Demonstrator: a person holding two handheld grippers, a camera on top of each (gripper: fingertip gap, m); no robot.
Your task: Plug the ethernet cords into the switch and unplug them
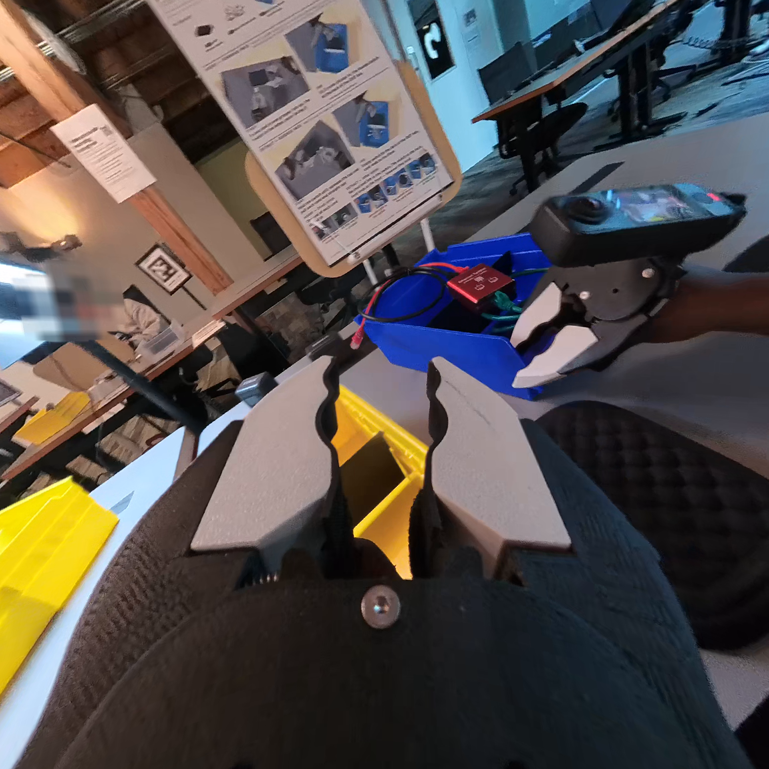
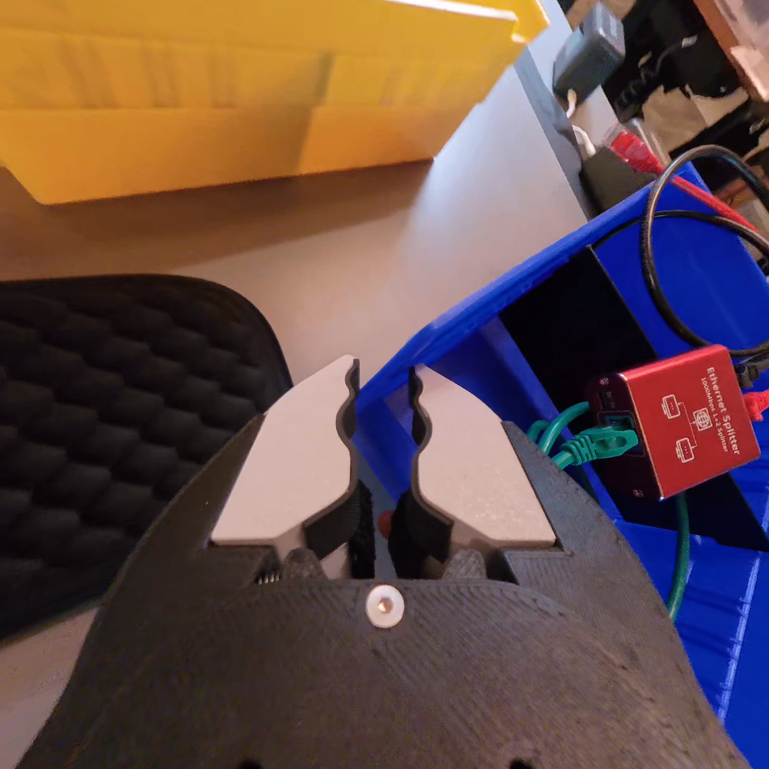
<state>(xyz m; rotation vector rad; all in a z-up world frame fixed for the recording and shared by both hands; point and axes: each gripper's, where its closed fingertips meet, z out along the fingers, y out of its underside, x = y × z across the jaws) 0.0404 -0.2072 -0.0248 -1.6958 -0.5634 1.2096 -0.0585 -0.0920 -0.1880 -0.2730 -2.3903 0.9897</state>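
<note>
The red switch [image 2: 686, 420] lies in the blue bin [image 2: 457, 308]. A green cord [image 2: 599, 445] is plugged into its near face. A black cord [image 2: 653, 258] and a red cord [image 2: 755, 403] meet its far end. The red cord's loose plug [image 2: 632, 152] hangs over the bin's far rim. My right gripper [image 2: 385, 366] is open and empty at the bin's near corner, left of the switch. My left gripper [image 1: 380, 366] is open and empty, held back over a yellow bin [image 1: 374, 470]. In the left wrist view the blue bin [image 1: 437, 345], switch [image 1: 480, 285] and right gripper [image 1: 518, 362] show ahead.
A black foam mat [image 2: 125, 395] lies on the grey table left of the blue bin. A large yellow bin [image 2: 249, 104] stands beyond it, another yellow bin [image 1: 41, 561] at the left. An instruction board [image 1: 333, 125] stands behind the table. A person sits at a far desk.
</note>
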